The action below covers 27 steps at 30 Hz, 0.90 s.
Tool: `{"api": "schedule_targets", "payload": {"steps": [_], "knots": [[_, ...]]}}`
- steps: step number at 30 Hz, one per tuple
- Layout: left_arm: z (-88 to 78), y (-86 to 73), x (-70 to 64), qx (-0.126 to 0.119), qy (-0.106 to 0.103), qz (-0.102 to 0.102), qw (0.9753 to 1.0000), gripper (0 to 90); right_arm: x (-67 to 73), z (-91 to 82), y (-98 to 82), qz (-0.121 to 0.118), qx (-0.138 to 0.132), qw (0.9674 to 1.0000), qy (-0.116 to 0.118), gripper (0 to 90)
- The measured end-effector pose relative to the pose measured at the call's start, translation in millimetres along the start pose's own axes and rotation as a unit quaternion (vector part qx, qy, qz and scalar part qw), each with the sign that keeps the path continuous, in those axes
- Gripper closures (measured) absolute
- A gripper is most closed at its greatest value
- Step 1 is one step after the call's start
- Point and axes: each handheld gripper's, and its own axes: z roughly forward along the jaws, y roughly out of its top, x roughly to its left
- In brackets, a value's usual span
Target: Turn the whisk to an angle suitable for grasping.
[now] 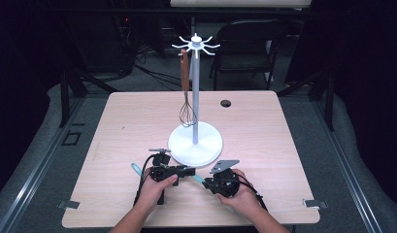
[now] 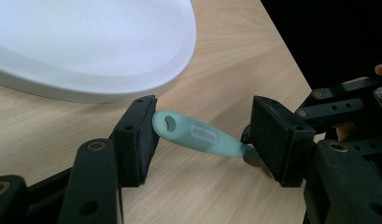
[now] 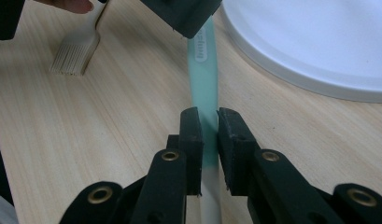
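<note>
Wood table (image 1: pixel 128 121) in dark room; right gripper (image 3: pixel 208 122) clamps teal handle (image 3: pixel 205 84), left gripper (image 2: pixel 202 135) gapes.

Both forearms reach in from the near edge of the table, hands close together. The left gripper (image 1: pixel 188 171) lies level in the left hand (image 1: pixel 155 189), pointing across toward the right one, its jaws standing wide apart. The right gripper (image 1: pixel 205 181), in the right hand (image 1: pixel 242 194), points back toward the left, jaws nearly together.
</note>
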Motion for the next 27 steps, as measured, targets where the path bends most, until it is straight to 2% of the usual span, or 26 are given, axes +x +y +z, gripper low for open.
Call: {"api": "schedule_targets", "payload": {"steps": [3, 5, 7, 10, 12, 17, 19, 21, 22, 25, 27], "knots": [[-1.2, 0.3, 0.1, -0.004, -0.003, -0.001, 1.0000, 43.9, -1.3, -0.1, 0.3, 0.004, 0.003, 1.0000, 0.005, 79.4], [-2.0, 0.5, -0.6, -0.009, -0.004, -0.001, 1.0000, 44.8, -1.9, 1.2, 0.3, 0.007, 0.009, 0.9999, 0.004, 75.5], [-2.4, 0.5, -1.4, -0.012, -0.005, -0.002, 0.9999, 45.0, -1.5, 2.8, -0.6, -0.001, 0.017, 0.9999, -0.003, 72.2], [-3.2, 0.7, -2.0, -0.014, -0.008, 0.000, 0.9999, 45.2, -2.3, 5.5, -3.3, -0.002, 0.042, 0.9991, 0.001, 70.8], [-3.9, 1.1, -3.5, -0.017, -0.008, 0.000, 0.9998, 45.5, -2.4, 7.2, -5.9, -0.003, 0.058, 0.9983, -0.004, 71.3], [-5.7, 2.7, -7.2, -0.022, -0.009, 0.010, 0.9997, 46.0, -1.8, 6.4, -6.1, 0.003, 0.061, 0.9982, -0.004, 76.9], [-6.6, 3.1, -8.7, -0.022, -0.007, 0.014, 0.9996, 46.1, -1.2, 5.6, -5.4, -0.004, 0.066, 0.9978, -0.003, 79.7], [-7.1, 3.2, -10.1, -0.025, -0.008, 0.014, 0.9996, 46.4, 0.7, 5.5, -5.3, -0.004, 0.060, 0.9982, -0.008, 80.2], [-8.3, 3.3, -11.9, -0.031, -0.008, 0.021, 0.9993, 46.6, 0.8, 3.9, -4.2, -0.010, 0.063, 0.9979, -0.009, 80.4], [-9.3, 3.1, -14.9, -0.038, -0.012, 0.018, 0.9991, 48.1, 1.5, 1.1, -2.7, -0.006, 0.048, 0.9988, -0.006, 80.7], [-7.7, 2.3, -17.1, -0.034, -0.017, 0.023, 0.9990, 49.8, 2.9, 0.3, -0.9, 0.001, 0.034, 0.9994, -0.006, 80.8]]}}
